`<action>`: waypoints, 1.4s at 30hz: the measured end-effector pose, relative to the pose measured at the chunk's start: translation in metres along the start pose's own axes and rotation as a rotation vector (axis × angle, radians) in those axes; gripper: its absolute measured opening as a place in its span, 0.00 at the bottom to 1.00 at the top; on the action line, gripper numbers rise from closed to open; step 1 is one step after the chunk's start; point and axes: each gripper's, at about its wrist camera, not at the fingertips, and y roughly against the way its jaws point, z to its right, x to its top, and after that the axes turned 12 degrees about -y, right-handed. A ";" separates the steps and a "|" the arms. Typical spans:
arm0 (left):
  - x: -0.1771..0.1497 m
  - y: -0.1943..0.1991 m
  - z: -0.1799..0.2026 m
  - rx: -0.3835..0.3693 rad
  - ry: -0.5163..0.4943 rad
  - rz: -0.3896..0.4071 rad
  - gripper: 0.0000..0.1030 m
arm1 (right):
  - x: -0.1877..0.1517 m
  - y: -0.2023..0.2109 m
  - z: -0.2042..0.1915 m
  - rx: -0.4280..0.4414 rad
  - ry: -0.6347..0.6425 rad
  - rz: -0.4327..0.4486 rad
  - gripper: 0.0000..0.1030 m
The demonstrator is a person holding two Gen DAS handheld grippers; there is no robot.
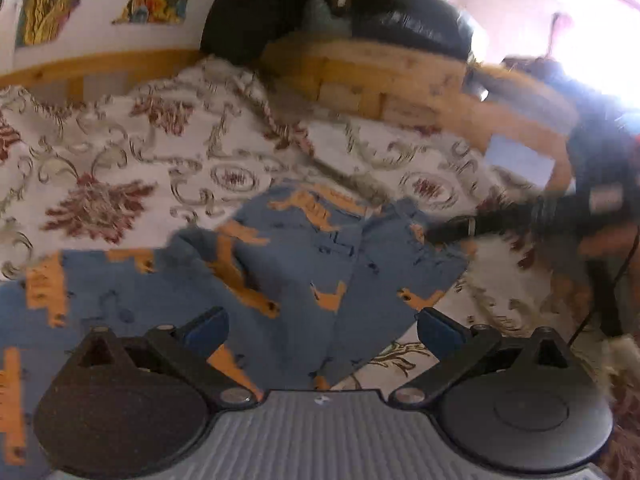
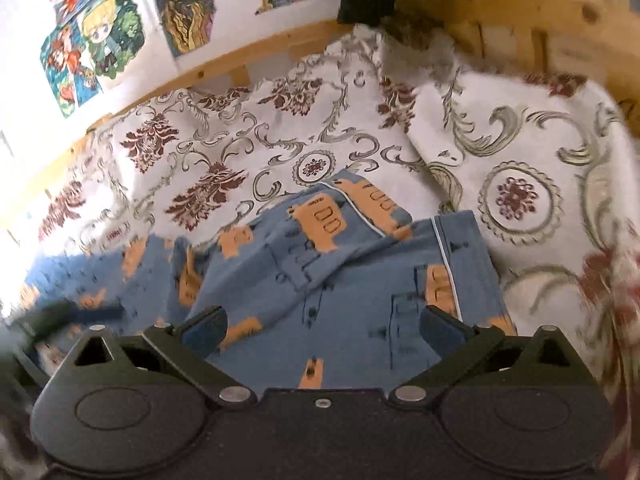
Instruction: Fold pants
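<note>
Pants (image 2: 340, 280): blue woven or knit cotton-type cloth, printed with orange animal figures and small dark marks; white piping along one hem or seam edge. They lie on the bed, on a cream bedspread (image 2: 248, 152) with maroon floral and grey scroll pattern. They sit toward the near edge of the bed, well clear of the wooden frame (image 2: 224, 60) at the far side. Not flat: the cloth is rumpled, with one part lapped over another and a raised ridge running across the middle. Which end is the waistband I cannot tell.

Handling, as judged: light, limp, no stiffness of its own; it will drape and sag from any grip point and drag on the textured bedspread rather than slide. Not fragile. Not slippery; a matte surface. A single layer pinched near a fold may pull only that layer. Best hold: the piped edge or a corner, taken at two points well apart so that the cloth hangs straight.

Left gripper (image 1: 320, 330): jaws spread, nothing between them, over the pants' near part. Right gripper (image 2: 324, 328): jaws likewise spread and empty, over the blue cloth near the piped edge. Pads are dark blue, arms black plastic.

Both views are motion-blurred at the sides. Posters (image 2: 96, 40) on the white wall behind the frame.
</note>
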 end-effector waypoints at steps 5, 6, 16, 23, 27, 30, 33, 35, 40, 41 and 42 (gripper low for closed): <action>-0.012 -0.026 0.017 0.032 -0.009 -0.023 1.00 | 0.053 -0.014 0.012 0.075 -0.032 -0.025 0.99; -0.013 -0.028 0.019 0.023 -0.014 -0.027 1.00 | 0.064 -0.019 0.014 0.087 -0.045 -0.023 0.99; -0.020 -0.031 0.014 0.060 -0.028 -0.080 0.67 | 0.102 -0.101 0.031 -0.152 -0.062 -0.154 0.77; -0.018 -0.029 0.016 0.084 -0.074 -0.092 0.44 | 0.103 -0.122 0.027 -0.187 -0.072 -0.202 0.25; -0.015 -0.028 0.016 0.088 -0.087 -0.094 0.14 | 0.102 -0.112 0.011 -0.191 -0.026 -0.151 0.13; -0.011 -0.025 0.017 0.084 -0.101 -0.087 0.06 | 0.107 -0.095 0.001 -0.162 -0.016 -0.093 0.12; -0.005 -0.019 0.016 0.081 -0.109 -0.073 0.04 | 0.112 -0.063 -0.006 -0.129 -0.023 -0.011 0.12; -0.001 -0.015 0.013 0.064 -0.102 -0.064 0.04 | 0.111 -0.033 -0.009 -0.124 -0.023 0.052 0.12; 0.005 -0.007 0.015 0.028 -0.184 -0.060 0.04 | 0.069 0.030 0.013 -0.205 -0.052 0.132 0.12; 0.004 -0.008 0.017 0.022 -0.205 -0.069 0.04 | 0.056 0.034 0.020 -0.242 -0.050 0.129 0.12; 0.002 -0.012 0.020 0.014 -0.222 -0.083 0.04 | 0.042 0.033 0.029 -0.277 -0.058 0.114 0.12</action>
